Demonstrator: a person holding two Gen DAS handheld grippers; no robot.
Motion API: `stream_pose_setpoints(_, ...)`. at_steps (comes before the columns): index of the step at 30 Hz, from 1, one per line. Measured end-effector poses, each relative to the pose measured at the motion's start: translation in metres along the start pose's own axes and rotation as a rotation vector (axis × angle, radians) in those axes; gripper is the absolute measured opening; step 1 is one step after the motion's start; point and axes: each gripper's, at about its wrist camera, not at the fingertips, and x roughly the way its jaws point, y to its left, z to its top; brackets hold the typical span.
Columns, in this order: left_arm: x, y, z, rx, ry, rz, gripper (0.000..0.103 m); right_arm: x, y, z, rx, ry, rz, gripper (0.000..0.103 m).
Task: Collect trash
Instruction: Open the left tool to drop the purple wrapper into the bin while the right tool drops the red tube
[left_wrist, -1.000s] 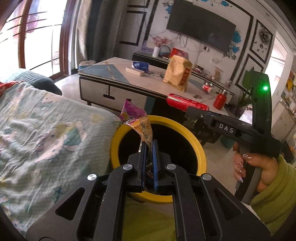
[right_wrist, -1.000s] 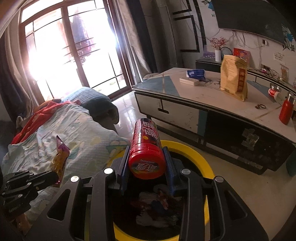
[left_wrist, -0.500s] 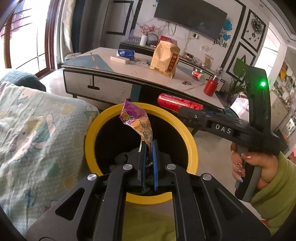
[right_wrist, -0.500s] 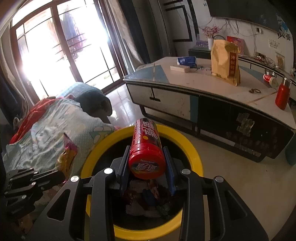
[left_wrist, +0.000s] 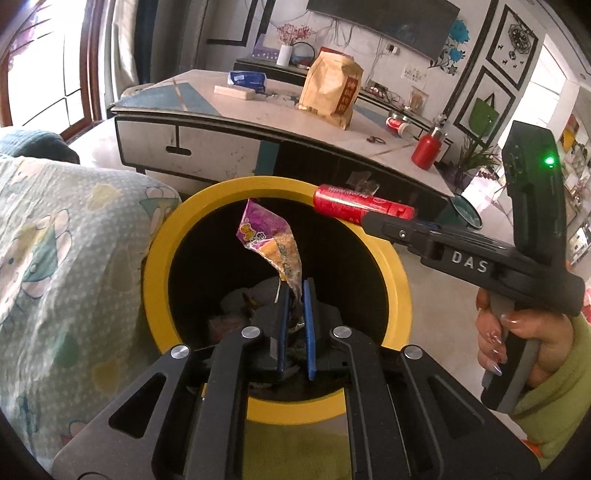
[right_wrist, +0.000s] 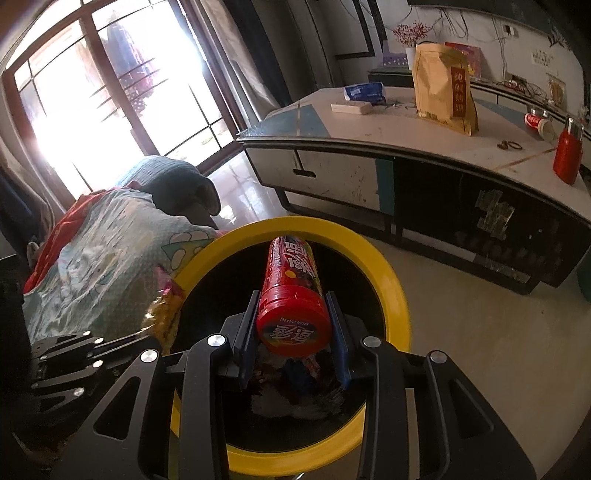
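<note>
Now we have two pieces of trash over the yellow-rimmed bin (left_wrist: 400, 280), whose dark mouth fills the lower middle of both views. Our left gripper (left_wrist: 294, 295) is pinched nearly flat on the tail of a purple and orange snack wrapper (left_wrist: 271, 242), which stands up from the pads toward the centre of the left wrist view. We judge it feather-light, limp and crinkly; the film is slick, so a thin pinch at one end is the only hold it offers, and it may flutter sideways rather than drop straight.

Our right gripper (right_wrist: 292, 320) is clamped partway closed around a red cylindrical snack canister (right_wrist: 291, 291), the pads bearing on its sides just behind the lid, at the centre of the right wrist view. It looks rigid and smooth-walled, likely light if empty. A grasp across the round body suits it, though the glossy wall could slip or roll.

Inside the bin, crumpled litter (right_wrist: 295, 391) already lies at the bottom.
</note>
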Motion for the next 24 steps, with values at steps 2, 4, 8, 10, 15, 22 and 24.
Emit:
stream_pose_setpoints(2,0.002,-0.001,0.001,0.002,0.003,0.005,0.007,0.001,-0.002,0.000,0.010,0.001,-0.002,0.033)
stream_pose_setpoints(4,0.003,-0.001,0.002,0.001,0.003,0.018,0.027,0.000,-0.004,0.000,0.021,-0.001,-0.006,0.040)
stream_pose_setpoints(8,-0.001,0.002,0.003,-0.021,-0.005,0.038,0.045,-0.001,-0.008,0.002,0.038,-0.012,-0.018,0.049)
stream_pose_setpoints(10,-0.004,0.004,0.003,-0.030,-0.013,0.043,0.057,-0.003,-0.009,0.002,0.040,-0.019,-0.027,0.055)
stream_pose_setpoints(15,-0.013,0.010,0.005,-0.057,-0.027,0.049,0.084,-0.009,-0.010,0.003,0.036,-0.032,-0.055,0.066)
stream_pose_setpoints(22,-0.030,0.020,0.005,-0.087,-0.054,0.094,0.092,-0.022,-0.008,0.003,0.030,-0.057,-0.093,0.079)
stream_pose_setpoints(24,-0.036,0.024,0.005,-0.098,-0.061,0.114,0.092,-0.025,-0.006,0.002,0.027,-0.061,-0.101,0.079)
